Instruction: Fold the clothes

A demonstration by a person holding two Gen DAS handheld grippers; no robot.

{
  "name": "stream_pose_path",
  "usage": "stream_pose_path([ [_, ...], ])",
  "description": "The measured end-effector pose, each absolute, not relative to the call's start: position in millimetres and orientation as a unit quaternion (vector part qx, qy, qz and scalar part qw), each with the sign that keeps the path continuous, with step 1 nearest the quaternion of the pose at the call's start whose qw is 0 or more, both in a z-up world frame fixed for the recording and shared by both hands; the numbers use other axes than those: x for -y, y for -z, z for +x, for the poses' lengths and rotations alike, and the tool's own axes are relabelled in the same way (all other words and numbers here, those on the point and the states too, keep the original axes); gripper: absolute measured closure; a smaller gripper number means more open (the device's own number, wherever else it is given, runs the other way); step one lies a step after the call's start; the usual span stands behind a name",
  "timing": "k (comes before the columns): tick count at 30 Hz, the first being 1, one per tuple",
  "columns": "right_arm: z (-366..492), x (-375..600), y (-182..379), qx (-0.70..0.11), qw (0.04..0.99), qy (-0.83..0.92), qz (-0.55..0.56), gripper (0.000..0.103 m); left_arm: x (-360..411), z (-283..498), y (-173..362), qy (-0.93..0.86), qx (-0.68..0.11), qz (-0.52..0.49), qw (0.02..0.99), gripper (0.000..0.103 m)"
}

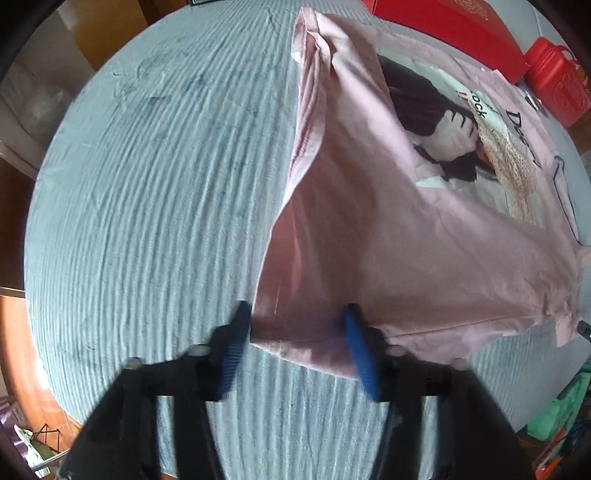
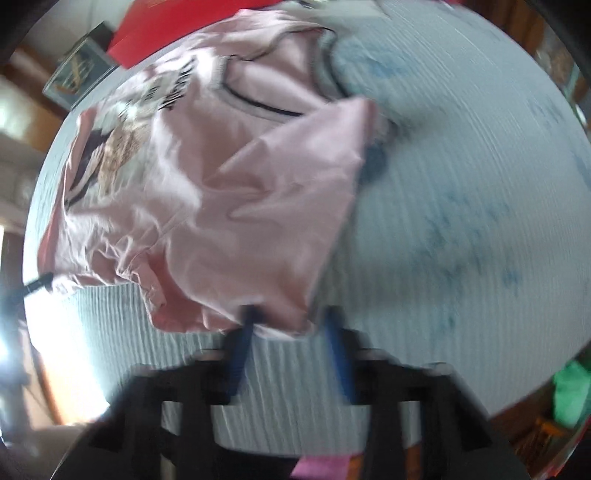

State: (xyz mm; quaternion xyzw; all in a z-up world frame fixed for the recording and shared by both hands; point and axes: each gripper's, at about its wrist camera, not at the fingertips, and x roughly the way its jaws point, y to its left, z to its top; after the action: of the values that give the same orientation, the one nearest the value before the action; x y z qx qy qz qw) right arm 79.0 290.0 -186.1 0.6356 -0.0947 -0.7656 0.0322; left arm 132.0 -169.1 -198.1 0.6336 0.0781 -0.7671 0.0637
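While pink T-shirt [image 1: 388, 229] lies print-up on the table [image 1: 155, 192], left claw [image 1: 295, 332] and right claw [image 2: 291, 325] straddle its near edge, parted, ungripped. Next: pinch, fold over.

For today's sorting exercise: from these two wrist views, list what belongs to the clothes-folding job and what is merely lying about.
Part of the job:
- pink T-shirt, printed front up, one edge lifted
- left gripper, jaws apart around the shirt's corner
- right gripper, jaws apart at the shirt's edge
- blue-grey ribbed cloth underneath

Just lying about:
- red box
- red jug
- green bag
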Motion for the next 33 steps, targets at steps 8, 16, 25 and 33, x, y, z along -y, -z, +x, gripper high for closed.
stream_pose_path([
  [8,125,-294,174,0.078,0.056,0.720,0.687,0.100,181,168,192,0.753,-0.071,0.653,0.044,0.083],
  [16,129,-299,155,0.069,0.046,0.755,0.650,0.067,191,161,155,0.796,-0.063,0.601,0.041,0.017],
  [25,120,-262,181,-0.002,0.055,0.763,0.644,0.062,164,121,200,0.762,-0.049,0.645,0.042,0.067],
  [33,81,-261,153,0.043,0.115,0.763,0.634,0.100,177,102,162,0.760,-0.117,0.640,-0.011,0.094],
])
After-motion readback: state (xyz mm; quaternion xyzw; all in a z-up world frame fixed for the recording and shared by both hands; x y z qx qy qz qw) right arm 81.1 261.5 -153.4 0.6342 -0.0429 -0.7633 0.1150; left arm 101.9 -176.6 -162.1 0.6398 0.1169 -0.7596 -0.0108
